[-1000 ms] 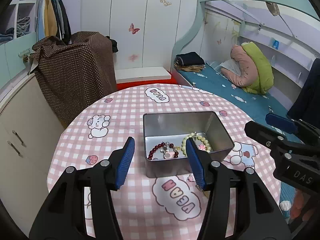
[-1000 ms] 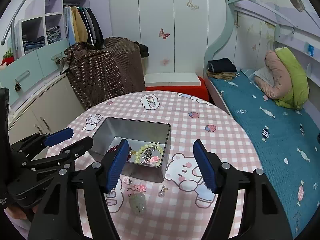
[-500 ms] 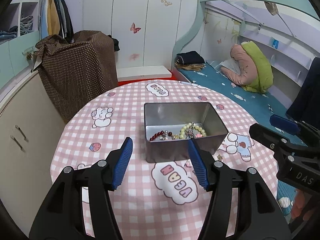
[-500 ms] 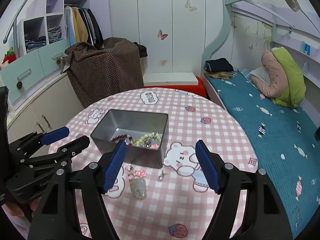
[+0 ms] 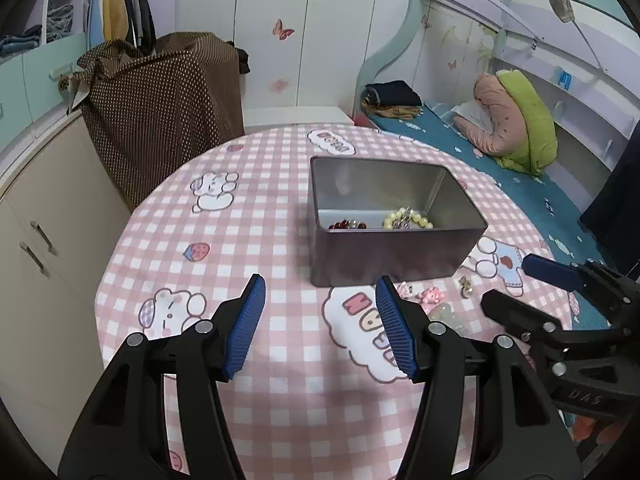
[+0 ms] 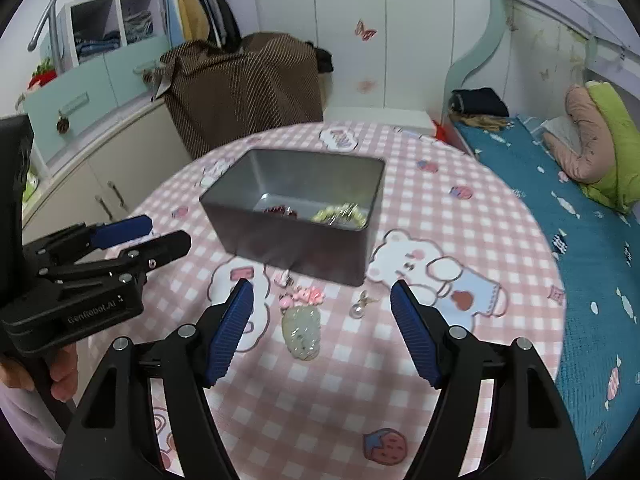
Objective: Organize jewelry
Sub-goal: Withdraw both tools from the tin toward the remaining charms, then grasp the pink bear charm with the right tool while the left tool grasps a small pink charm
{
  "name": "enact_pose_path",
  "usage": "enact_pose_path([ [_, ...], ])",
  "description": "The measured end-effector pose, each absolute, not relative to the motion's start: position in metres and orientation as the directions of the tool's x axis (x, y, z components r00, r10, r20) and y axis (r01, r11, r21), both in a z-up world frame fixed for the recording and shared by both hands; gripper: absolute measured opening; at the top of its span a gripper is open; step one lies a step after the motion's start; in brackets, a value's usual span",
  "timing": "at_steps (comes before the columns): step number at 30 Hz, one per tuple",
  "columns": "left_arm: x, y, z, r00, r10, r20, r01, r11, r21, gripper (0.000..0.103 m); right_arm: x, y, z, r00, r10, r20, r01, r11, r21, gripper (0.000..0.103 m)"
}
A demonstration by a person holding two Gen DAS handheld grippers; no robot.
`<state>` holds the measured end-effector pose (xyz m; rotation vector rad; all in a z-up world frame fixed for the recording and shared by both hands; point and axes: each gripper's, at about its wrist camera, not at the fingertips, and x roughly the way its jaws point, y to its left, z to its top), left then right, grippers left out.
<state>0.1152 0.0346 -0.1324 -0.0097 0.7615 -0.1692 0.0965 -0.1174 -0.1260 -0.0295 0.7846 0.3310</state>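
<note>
Both grippers have backed away from the metal tin since a second ago, fingers released and empty: left gripper, right gripper. Bracelets lie in the tin at 12 o'clock. The jade-like pendant, pink charm and probably a pearl earring sit on the surface between the right fingers, next to collect.

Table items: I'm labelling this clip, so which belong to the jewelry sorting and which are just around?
Job: metal tin, pale bead bracelet, dark red bracelet, green pendant, pink charm, pearl earring.

Around: brown dotted cover, folded clothes, green pillow.
</note>
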Motion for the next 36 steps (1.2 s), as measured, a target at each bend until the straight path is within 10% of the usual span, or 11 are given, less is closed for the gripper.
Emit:
enact_pose_path([
  [25, 0.135, 0.048, -0.161, 0.656, -0.168, -0.736, 0.131, 0.986, -0.108, 0.062, 0.134, -0.089, -0.170, 0.565, 0.251, -0.786, -0.344, 0.937, 0.052, 0.022],
  [36, 0.136, 0.031, -0.162, 0.645, -0.195, -0.738, 0.172, 0.979, -0.109, 0.062, 0.133, -0.096, -0.167, 0.572, 0.262, -0.777, -0.331, 0.941, 0.074, 0.020],
])
